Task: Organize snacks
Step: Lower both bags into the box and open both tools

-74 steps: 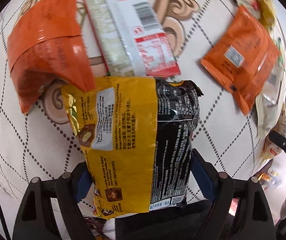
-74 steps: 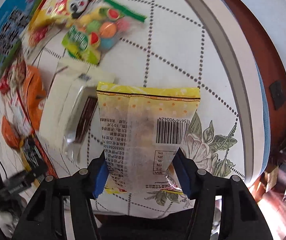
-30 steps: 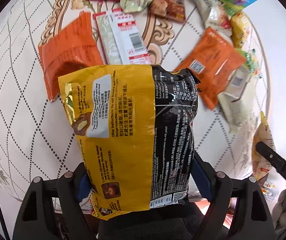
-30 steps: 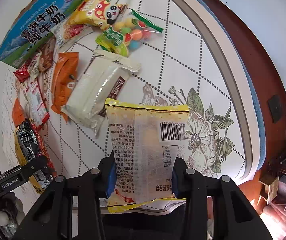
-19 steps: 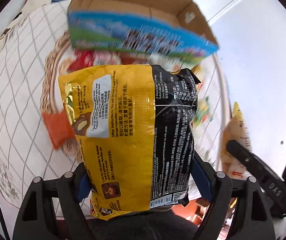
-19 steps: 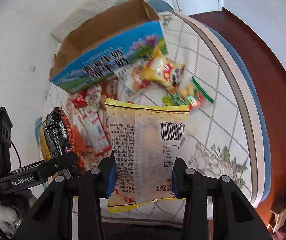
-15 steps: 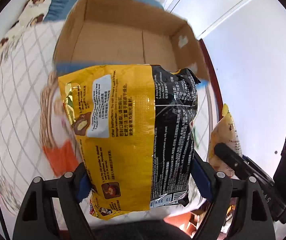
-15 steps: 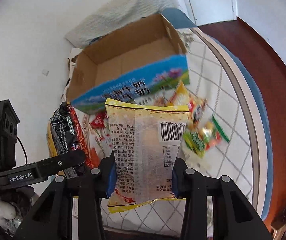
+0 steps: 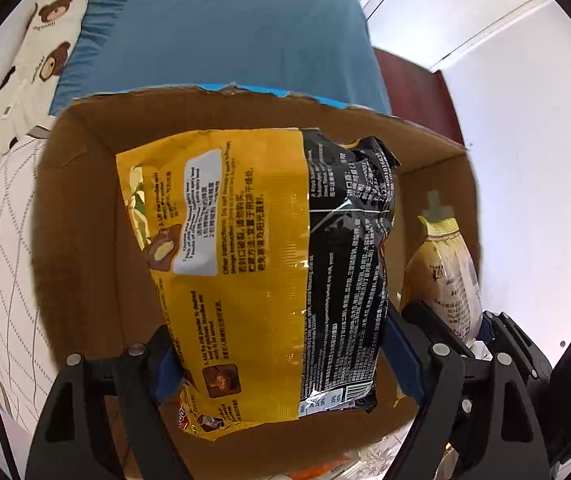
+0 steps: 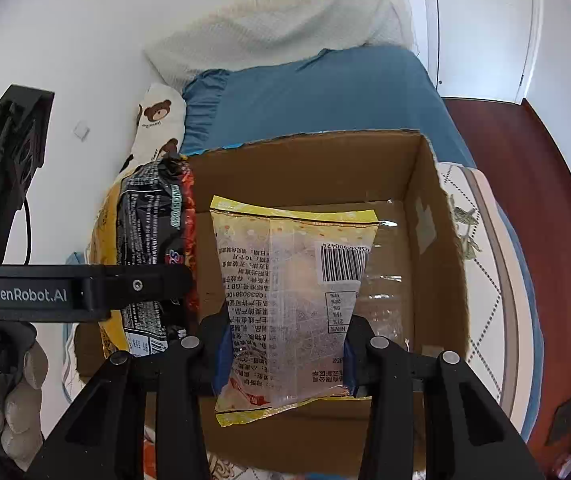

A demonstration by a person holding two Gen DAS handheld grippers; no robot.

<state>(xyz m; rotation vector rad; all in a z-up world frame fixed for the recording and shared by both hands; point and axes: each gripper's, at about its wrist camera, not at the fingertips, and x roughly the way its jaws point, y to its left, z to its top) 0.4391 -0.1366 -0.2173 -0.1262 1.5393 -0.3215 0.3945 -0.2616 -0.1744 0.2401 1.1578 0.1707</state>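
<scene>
Over the cardboard box (image 10: 437,240) now hang both grippers' held packets.

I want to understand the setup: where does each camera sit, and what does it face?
Left wrist: on the left gripper, facing into the cardboard box; gripper holds the yellow-black noodle packet.
Right wrist: on the right gripper, facing the same box; holds the clear yellow packet; a gloved hand shows.
Shared: box, both packets.

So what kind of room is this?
Most likely a bedroom. A cardboard box sits on a bed with a blue sheet, next to a teddy-bear pillow, and a door stands behind.
</scene>
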